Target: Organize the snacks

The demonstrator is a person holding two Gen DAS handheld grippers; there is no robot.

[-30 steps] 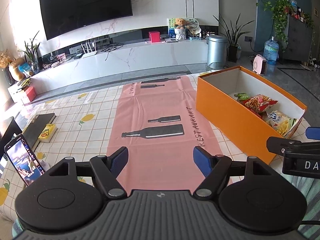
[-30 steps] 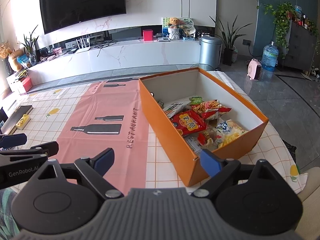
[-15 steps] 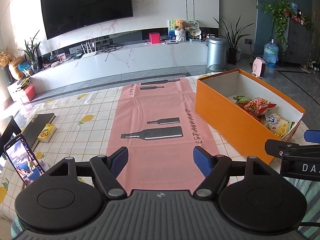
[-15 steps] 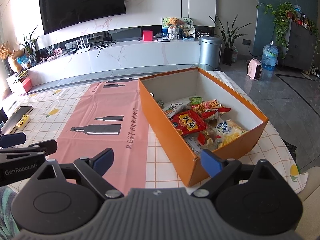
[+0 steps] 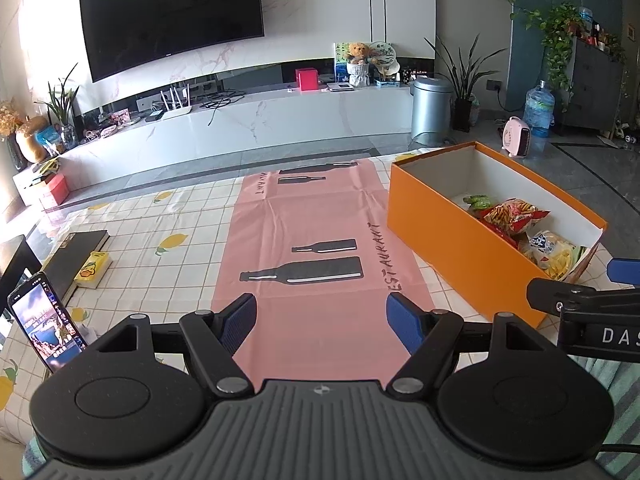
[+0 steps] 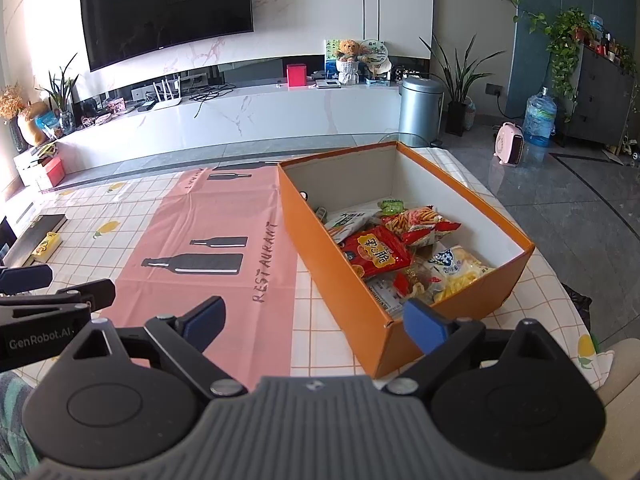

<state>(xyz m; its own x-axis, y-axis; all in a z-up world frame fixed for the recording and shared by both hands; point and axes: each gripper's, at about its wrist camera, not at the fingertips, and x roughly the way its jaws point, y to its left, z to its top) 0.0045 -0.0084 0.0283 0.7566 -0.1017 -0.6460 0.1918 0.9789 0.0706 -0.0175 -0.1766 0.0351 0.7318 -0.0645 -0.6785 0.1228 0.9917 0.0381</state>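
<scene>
An orange box (image 6: 340, 264) (image 5: 452, 236) stands on the table's right side, holding several snack bags. Among them are a red bag (image 6: 374, 254), a bag of orange sticks (image 6: 418, 222) (image 5: 510, 214) and a white and yellow bag (image 6: 456, 266) (image 5: 550, 252). My right gripper (image 6: 316, 320) hovers open and empty just before the box's near left corner. My left gripper (image 5: 322, 316) is open and empty over the near end of the pink mat (image 5: 316, 216). Each gripper's side shows at the edge of the other's view.
A pink mat (image 6: 208, 240) printed with bottles lies on the chequered tablecloth (image 5: 160, 228). At the left are a propped phone (image 5: 46, 322), a small yellow pack (image 5: 93, 269) and a dark book (image 5: 76, 254). Beyond the table are a TV wall, a metal bin and a water jug.
Both views drift slightly: the box sits a little lower and further back in the left wrist view. The fingers keep the same spread, and nothing is gripped or let go.
</scene>
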